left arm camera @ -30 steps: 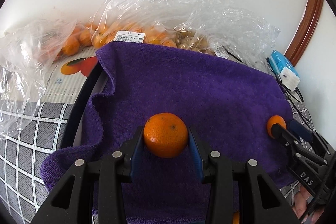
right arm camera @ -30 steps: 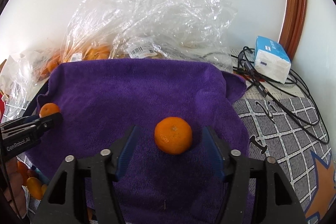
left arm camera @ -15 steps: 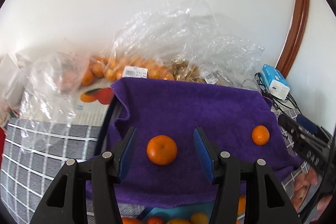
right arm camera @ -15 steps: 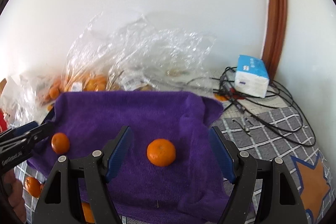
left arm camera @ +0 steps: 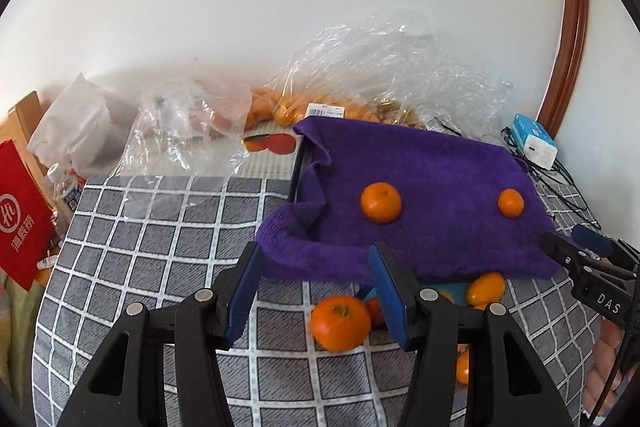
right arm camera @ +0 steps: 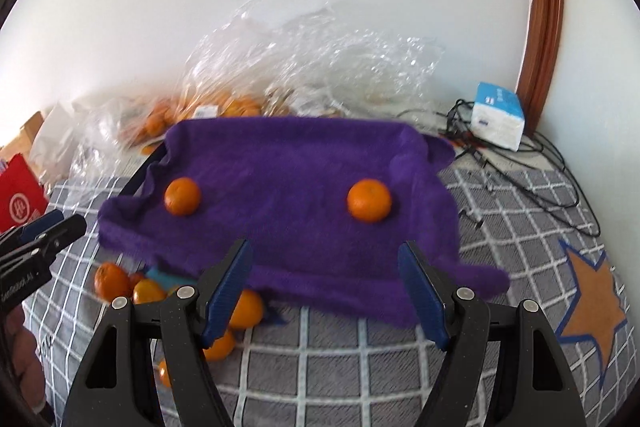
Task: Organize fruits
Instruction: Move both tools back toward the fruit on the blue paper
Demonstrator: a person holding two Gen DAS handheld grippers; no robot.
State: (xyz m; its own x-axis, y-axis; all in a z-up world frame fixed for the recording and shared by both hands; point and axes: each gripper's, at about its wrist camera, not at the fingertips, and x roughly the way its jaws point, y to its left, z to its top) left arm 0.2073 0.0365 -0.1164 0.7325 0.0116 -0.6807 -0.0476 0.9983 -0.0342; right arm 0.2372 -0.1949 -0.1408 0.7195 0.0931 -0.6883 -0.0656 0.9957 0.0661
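I've let go of both tangerines: my left gripper (left arm camera: 316,291) and right gripper (right arm camera: 326,287), a second ago closed around them, now hang released and empty, pulled back near. The left tangerine (left arm camera: 380,202) and right tangerine (right arm camera: 368,200) rest apart on the purple towel (right arm camera: 288,163).
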